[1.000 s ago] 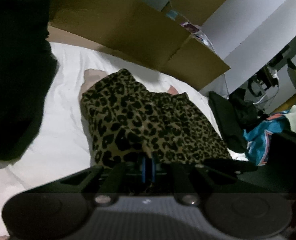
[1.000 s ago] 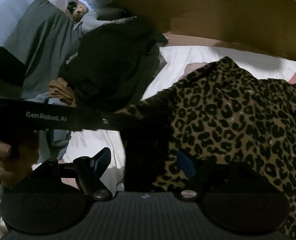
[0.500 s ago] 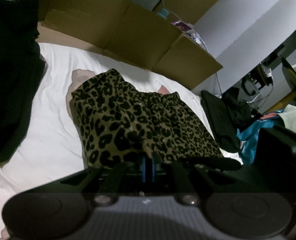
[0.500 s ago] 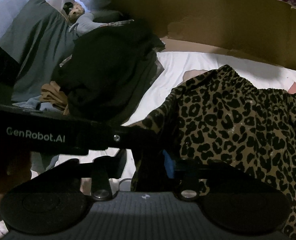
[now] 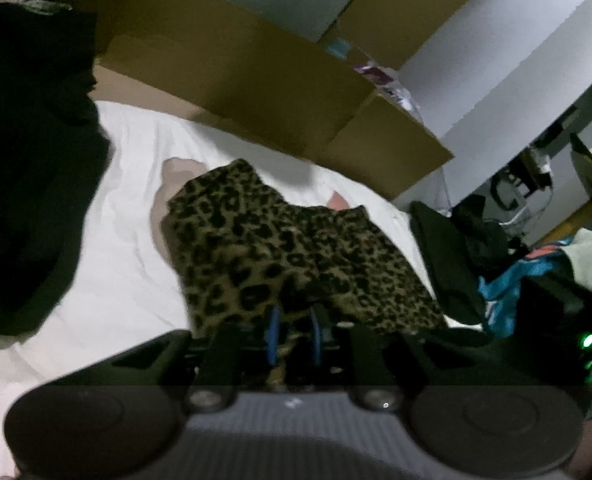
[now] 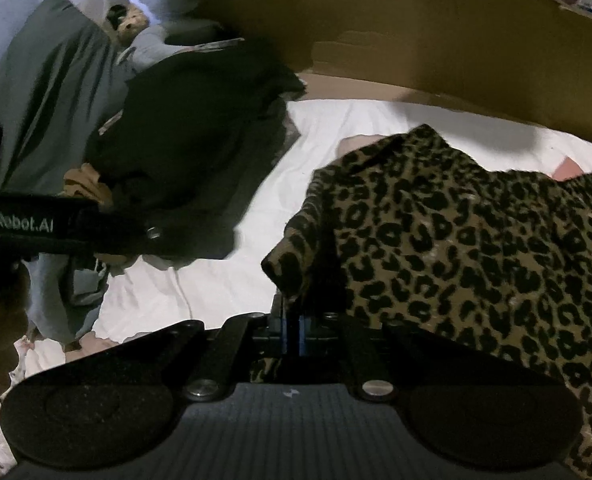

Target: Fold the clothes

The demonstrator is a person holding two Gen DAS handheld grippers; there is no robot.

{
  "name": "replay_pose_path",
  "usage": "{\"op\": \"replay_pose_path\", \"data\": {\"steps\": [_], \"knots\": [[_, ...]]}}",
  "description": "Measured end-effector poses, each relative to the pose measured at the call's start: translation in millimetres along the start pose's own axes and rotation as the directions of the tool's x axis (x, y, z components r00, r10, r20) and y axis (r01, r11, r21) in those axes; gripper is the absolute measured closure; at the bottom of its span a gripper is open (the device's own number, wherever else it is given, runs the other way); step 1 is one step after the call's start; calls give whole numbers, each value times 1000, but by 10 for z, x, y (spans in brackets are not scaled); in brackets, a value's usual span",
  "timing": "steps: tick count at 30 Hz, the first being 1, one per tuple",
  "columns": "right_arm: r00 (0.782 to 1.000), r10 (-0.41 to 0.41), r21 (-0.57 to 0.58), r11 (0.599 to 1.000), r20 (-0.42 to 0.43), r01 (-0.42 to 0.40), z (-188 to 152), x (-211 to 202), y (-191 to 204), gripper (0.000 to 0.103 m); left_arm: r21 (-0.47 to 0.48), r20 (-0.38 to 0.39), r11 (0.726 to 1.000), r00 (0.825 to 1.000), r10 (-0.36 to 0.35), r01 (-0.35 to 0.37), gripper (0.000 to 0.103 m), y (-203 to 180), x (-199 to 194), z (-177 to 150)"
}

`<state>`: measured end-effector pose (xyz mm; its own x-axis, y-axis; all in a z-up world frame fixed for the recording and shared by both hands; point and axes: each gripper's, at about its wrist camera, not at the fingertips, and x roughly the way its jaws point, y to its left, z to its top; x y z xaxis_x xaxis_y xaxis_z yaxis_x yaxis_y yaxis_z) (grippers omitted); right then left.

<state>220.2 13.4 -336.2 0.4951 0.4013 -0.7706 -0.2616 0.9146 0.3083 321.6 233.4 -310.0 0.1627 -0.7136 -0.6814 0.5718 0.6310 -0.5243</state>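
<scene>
The tan, black-spotted leopard-print garment (image 5: 296, 256) lies partly spread on the white bed sheet (image 5: 116, 272), its gathered far edge toward the brown cardboard box wall (image 5: 248, 80), its near hem lifted toward both cameras. The left gripper (image 5: 294, 338) has its blue-padded jaws parted by a narrow gap, with a fold of the print between them; whether the pads actually bite on it I cannot tell, and the grip looks loose at best. The right gripper (image 6: 293, 334) has its jaws pressed together on a bunched corner of the same garment, which rises in a peak just above them. The main risk, as I judge it, is an uneven hold: if the left side slips while the right keeps its pinch, the hem would drop on one side and any fold carried toward the far edge would land skewed or bunched. The right pinch takes a thick wad rather than a single edge, so layers could drag along and crease. The pile of dark black clothing (image 6: 192, 148) lies near the garment's side on the sheet, and a wide swing could catch it. A pale pink cloth (image 5: 176, 172) peeks from under the far edge and could be dragged along too.
</scene>
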Motion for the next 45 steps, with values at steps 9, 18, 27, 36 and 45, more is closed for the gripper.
{"op": "replay_pose_path", "data": {"steps": [9,18,27,36,45], "knots": [[998,-7,27,1000,-69,9,131,-208,-295,101,12,-64,997,995,74,-74,86,50,234,-140],[977,49,-35,998,-210,-58,200,-542,-405,102,35,-113,997,990,79,-76,85,-2,399,-287],[963,58,-29,997,-263,-68,214,-805,-729,103,46,-164,998,985,56,-49,85,-124,578,-426],[964,50,7,999,-261,-50,217,-1027,-1149,103,54,-229,997,972,57,-46,85,-229,741,-602],[976,35,95,995,-213,-15,34,-1280,-1633,103,118,-294,991,952,89,-56,85,-372,824,-518]]}}
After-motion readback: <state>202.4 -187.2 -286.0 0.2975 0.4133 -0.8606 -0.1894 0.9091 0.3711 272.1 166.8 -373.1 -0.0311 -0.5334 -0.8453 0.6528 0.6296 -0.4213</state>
